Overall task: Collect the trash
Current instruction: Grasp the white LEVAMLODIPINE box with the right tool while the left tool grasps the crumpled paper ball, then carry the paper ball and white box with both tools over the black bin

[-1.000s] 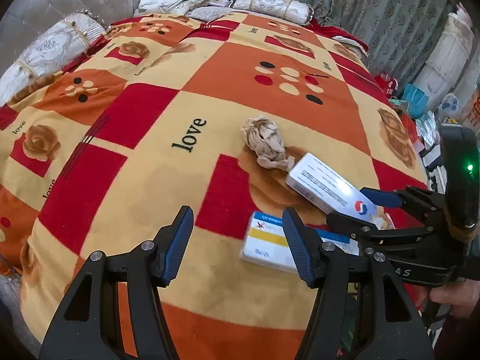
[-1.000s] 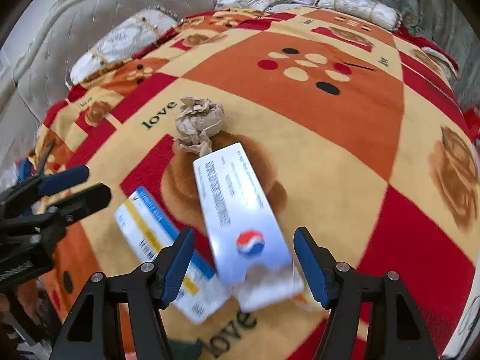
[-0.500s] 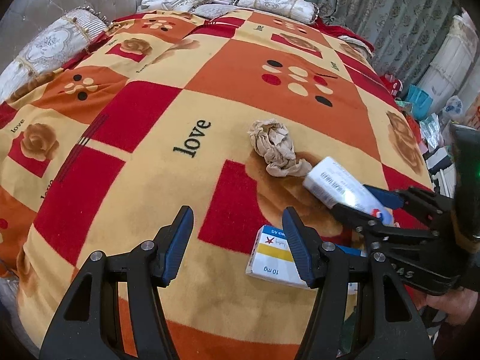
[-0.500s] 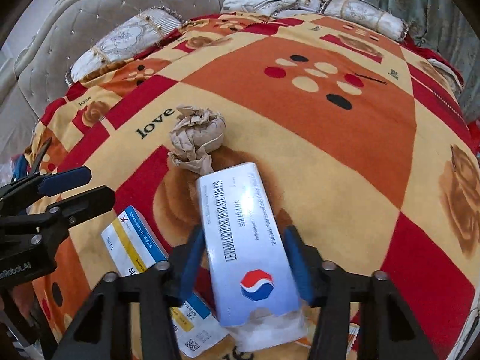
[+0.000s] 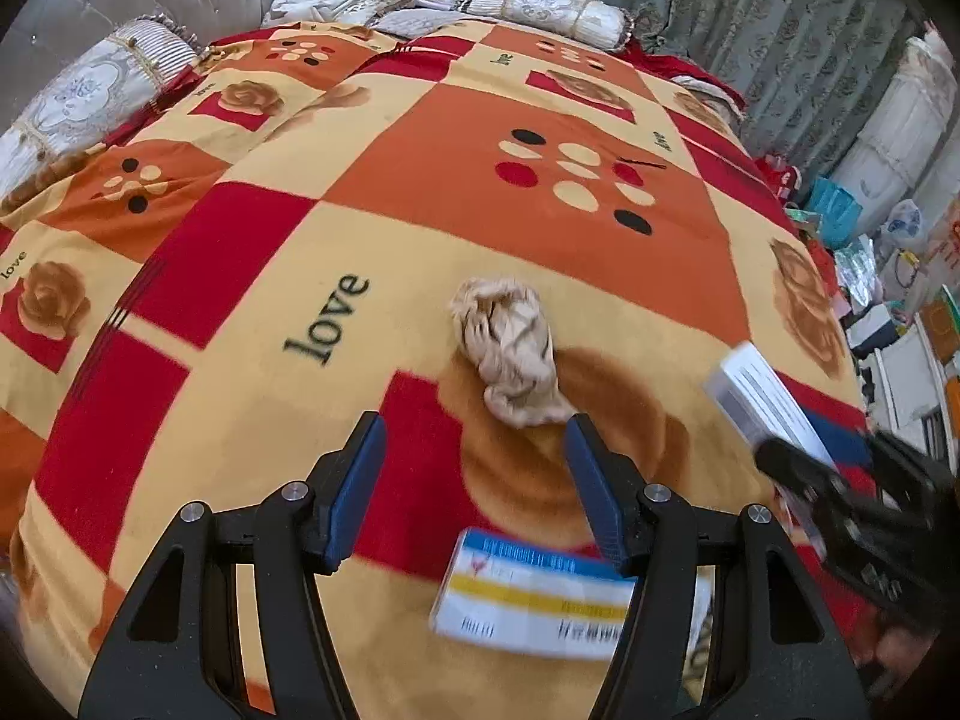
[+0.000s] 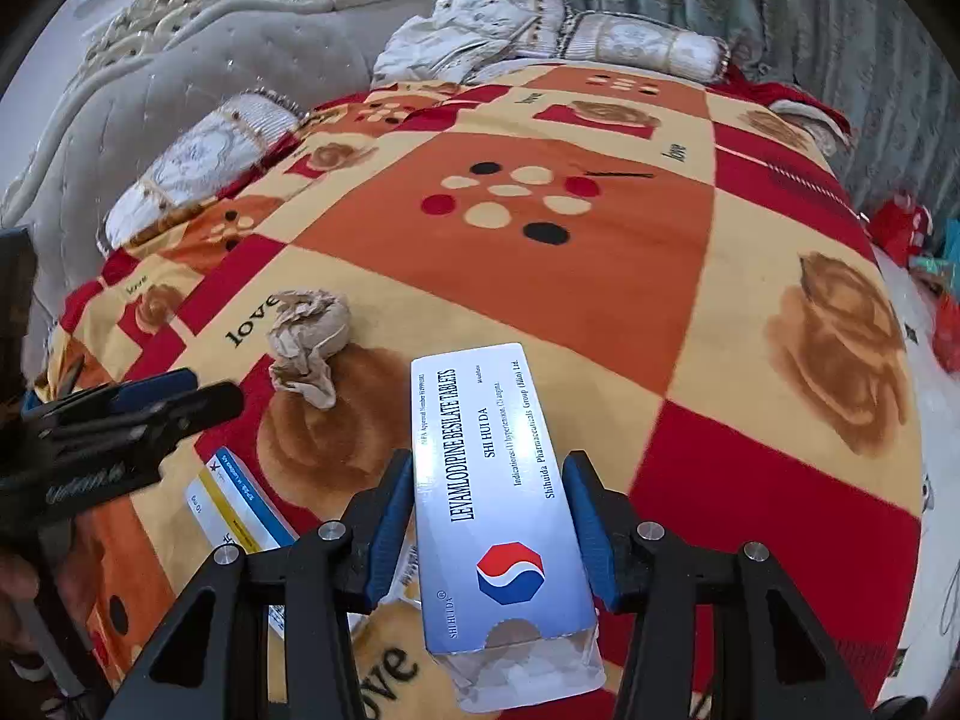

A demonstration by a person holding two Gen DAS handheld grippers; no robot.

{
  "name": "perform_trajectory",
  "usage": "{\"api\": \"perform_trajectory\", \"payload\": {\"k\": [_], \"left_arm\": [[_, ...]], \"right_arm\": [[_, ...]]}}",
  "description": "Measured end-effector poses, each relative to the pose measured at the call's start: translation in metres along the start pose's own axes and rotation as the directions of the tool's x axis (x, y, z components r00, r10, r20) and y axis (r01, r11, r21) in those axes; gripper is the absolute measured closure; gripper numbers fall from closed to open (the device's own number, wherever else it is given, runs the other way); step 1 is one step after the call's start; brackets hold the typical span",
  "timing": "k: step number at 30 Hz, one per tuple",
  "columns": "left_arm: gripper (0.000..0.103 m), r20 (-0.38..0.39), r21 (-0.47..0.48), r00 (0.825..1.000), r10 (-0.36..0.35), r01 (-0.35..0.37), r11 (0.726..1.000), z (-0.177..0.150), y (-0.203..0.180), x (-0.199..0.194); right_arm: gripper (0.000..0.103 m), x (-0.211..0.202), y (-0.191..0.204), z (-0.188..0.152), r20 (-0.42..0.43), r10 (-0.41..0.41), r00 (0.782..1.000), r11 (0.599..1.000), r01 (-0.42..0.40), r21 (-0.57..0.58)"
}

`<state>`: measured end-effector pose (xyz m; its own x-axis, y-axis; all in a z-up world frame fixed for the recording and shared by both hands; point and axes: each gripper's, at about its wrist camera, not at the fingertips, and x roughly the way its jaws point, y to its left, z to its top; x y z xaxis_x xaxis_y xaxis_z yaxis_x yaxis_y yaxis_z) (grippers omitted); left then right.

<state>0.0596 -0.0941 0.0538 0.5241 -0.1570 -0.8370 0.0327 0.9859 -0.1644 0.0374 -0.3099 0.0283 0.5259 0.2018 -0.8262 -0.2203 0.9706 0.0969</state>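
Bed under a red, orange and cream patchwork blanket (image 6: pixel 690 324): my right claw (image 6: pixel 489 525) has just clenched onto the long white-and-blue tablet carton (image 6: pixel 498 498), now lifted clear; left claw (image 5: pixel 474 486) gapes empty above the crumpled beige paper wad (image 5: pixel 510 348).

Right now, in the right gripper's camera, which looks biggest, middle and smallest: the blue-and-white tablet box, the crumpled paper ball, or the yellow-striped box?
1. Blue-and-white tablet box, though it is nearest the camera.
2. Crumpled paper ball.
3. Yellow-striped box, partly hidden, so this is unsure.
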Motion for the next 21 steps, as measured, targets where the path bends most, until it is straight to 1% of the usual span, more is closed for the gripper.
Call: {"api": "perform_trajectory", "payload": {"k": [3,6,9,11,12,13,14,18,21], "left_arm": [[0.042,-0.004,-0.008,1.0,0.014,-0.014,1.0,0.011,-0.005,0.013],[0.042,-0.01,-0.042,0.999,0.036,-0.037,0.998,0.021,-0.006,0.027],[0.042,-0.008,-0.061,0.999,0.04,-0.04,0.997,0.03,-0.007,0.04],[0.044,-0.001,-0.058,1.0,0.029,-0.029,0.998,0.033,-0.008,0.044],[0.05,-0.003,-0.056,1.0,0.02,-0.021,0.998,0.033,-0.009,0.045],[0.076,-0.01,-0.056,1.0,0.007,-0.008,0.998,0.033,-0.009,0.047],[0.082,-0.026,-0.06,1.0,-0.01,0.009,0.998,0.032,-0.009,0.049],[0.085,-0.005,-0.059,0.999,-0.035,0.035,0.998,0.026,-0.01,0.033],[0.085,0.014,-0.021,0.999,-0.045,0.045,0.999,0.015,-0.017,0.011]], "right_arm": [[0.054,-0.007,-0.007,-0.005,0.015,0.006,1.0,1.0,-0.006,0.022],[0.054,-0.013,-0.011,-0.008,0.025,0.008,1.0,0.999,-0.009,0.032],[0.054,-0.019,-0.014,-0.013,0.033,0.004,0.999,0.999,-0.006,0.037],[0.054,-0.022,-0.017,-0.017,0.034,0.0,0.999,0.999,-0.001,0.041],[0.054,-0.024,-0.018,-0.02,0.037,-0.003,0.999,0.999,0.001,0.044],[0.054,-0.025,-0.02,-0.022,0.038,-0.005,0.999,0.999,0.003,0.047],[0.054,-0.025,-0.021,-0.023,0.037,-0.007,0.999,0.999,0.005,0.05],[0.054,-0.029,-0.024,-0.031,0.038,-0.008,0.999,0.998,0.005,0.068],[0.054,-0.032,-0.024,-0.04,0.04,-0.015,0.999,0.997,0.012,0.079]]}}
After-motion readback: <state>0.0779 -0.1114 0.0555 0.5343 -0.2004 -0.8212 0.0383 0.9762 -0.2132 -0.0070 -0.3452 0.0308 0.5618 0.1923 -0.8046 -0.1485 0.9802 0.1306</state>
